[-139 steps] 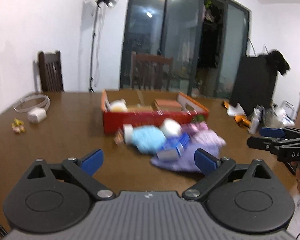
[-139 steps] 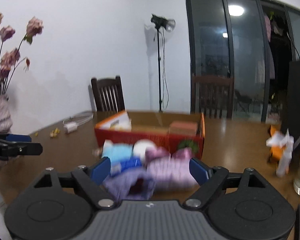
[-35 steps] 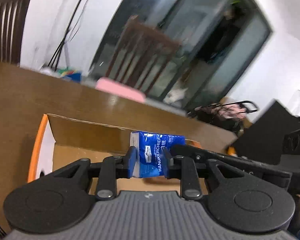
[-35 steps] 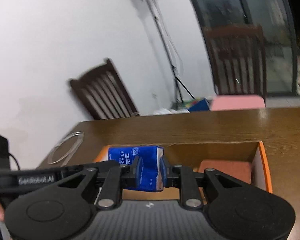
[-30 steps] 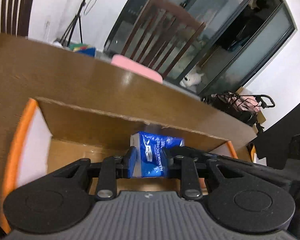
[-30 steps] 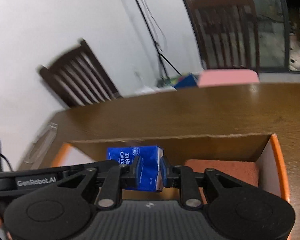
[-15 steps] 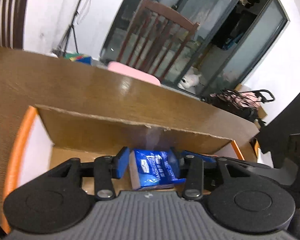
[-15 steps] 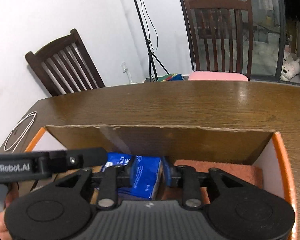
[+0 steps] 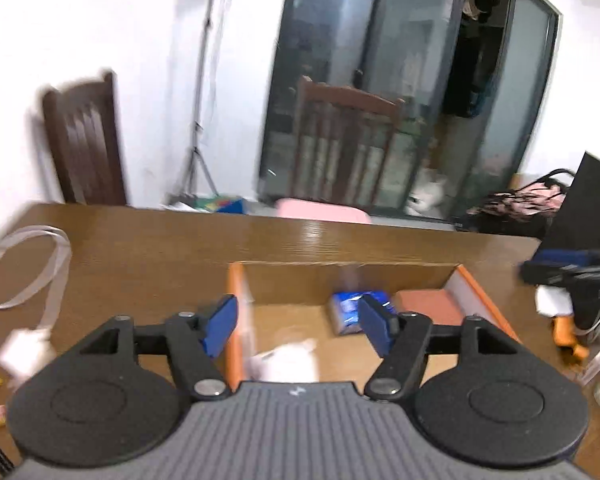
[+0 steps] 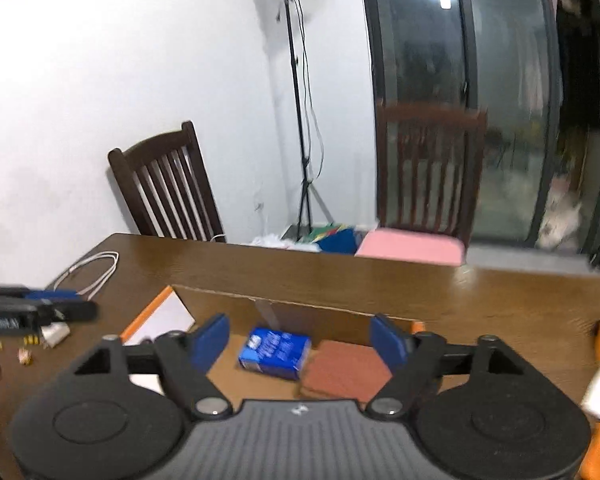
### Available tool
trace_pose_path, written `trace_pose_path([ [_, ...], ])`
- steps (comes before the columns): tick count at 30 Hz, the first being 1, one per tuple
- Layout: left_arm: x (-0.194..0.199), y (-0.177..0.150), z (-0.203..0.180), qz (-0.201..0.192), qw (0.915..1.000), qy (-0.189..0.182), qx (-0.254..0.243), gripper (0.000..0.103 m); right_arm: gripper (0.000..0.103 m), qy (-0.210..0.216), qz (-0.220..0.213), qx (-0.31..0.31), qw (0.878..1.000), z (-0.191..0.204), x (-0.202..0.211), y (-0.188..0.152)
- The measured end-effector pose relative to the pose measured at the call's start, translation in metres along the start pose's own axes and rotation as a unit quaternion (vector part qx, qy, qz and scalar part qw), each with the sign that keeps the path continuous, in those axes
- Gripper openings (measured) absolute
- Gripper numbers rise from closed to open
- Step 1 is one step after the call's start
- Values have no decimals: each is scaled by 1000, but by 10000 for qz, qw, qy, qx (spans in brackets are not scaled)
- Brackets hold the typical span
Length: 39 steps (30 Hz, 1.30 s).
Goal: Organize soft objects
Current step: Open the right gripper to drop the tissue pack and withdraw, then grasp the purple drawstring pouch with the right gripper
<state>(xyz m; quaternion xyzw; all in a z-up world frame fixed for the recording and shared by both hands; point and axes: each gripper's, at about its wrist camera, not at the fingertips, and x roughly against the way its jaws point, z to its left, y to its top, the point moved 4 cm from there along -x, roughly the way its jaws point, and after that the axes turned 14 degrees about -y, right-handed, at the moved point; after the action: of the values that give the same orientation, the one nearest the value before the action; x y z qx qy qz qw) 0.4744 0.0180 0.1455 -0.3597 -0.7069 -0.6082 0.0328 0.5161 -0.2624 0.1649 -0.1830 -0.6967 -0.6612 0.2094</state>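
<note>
The blue tissue pack (image 10: pixel 275 352) lies on the floor of the orange cardboard box (image 10: pixel 158 307), near the back wall, just beside a folded rust-brown cloth (image 10: pixel 346 372) that fills the box's right end. In the left wrist view the same pack (image 9: pixel 350 312) shows at mid-box with a blurred white soft item (image 9: pixel 288 364) nearer the camera, by the left wall.

Both tools hang above the box with nothing between their pads. The left gripper (image 9: pixel 298 326) has its jaws spread wide and empty; the right gripper (image 10: pixel 300 342) is likewise released, the pack visible below the gap but clear of both pads.

As a judgement of progress: three soft things appear to be stowed, namely the cloth, the pack and the white item, so the sorting is under way and this placement looks finished. How much is left cannot be told, since the rest of the desk (image 10: pixel 480 292) toward the person lies out of view. A white cable loop (image 9: pixel 24 268) and small scraps rest on the desk to the left of the box; they do not look like soft goods. To the right, orange and white items (image 9: pixel 566 336) sit by the desk's edge, too blurred to identify.
</note>
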Motion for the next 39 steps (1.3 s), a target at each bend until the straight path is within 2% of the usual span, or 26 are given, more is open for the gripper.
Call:
trace_pose_path([
  [5, 74, -33, -32, -721, 9948, 325, -642, 96, 88, -275, -463, 84, 9985, -15, 71, -28],
  [7, 96, -40, -46, -938, 9916, 342, -819, 97, 88, -248, -543, 148, 9981, -14, 89, -37],
  [12, 131, -57, -74, -1187, 9890, 335, -813, 100, 88, -145, -755, 140, 9969, -10, 127, -48],
  [15, 153, -85, -83, -1411, 9853, 456, -850, 103, 89, -136, -954, 91, 9953, -7, 152, -66],
  [17, 165, -108, -88, -1461, 9852, 399, -808, 103, 90, -114, -1075, 104, 9941, -3, 170, -89],
  [19, 170, -132, -92, -1399, 9865, 327, -784, 103, 90, -47, -1097, 216, 9937, 3, 181, -113],
  [22, 178, -165, -103, -1389, 9864, 423, -766, 103, 90, -83, -1022, 513, 9934, 12, 195, -153],
  [25, 187, -193, -109, -1396, 9872, 398, -664, 103, 90, -86, -902, 556, 9943, 21, 206, -194],
  [28, 184, -216, -104, -1051, 9938, 203, -300, 103, 90, -23, -747, 437, 9962, 29, 213, -229],
  [30, 175, -224, -101, -752, 9969, 101, -221, 103, 90, 189, -585, 220, 9979, 33, 212, -248],
  [33, 158, -223, -97, -634, 9975, 116, -296, 103, 90, 743, -315, -167, 9966, 36, 200, -262],
  [37, 123, -219, -95, -453, 9987, -153, -176, 103, 90, 483, 86, -665, 9966, 37, 167, -261],
  [39, 103, -222, -94, -257, 9993, -196, -184, 103, 89, 634, 134, -881, 9940, 36, 154, -259],
])
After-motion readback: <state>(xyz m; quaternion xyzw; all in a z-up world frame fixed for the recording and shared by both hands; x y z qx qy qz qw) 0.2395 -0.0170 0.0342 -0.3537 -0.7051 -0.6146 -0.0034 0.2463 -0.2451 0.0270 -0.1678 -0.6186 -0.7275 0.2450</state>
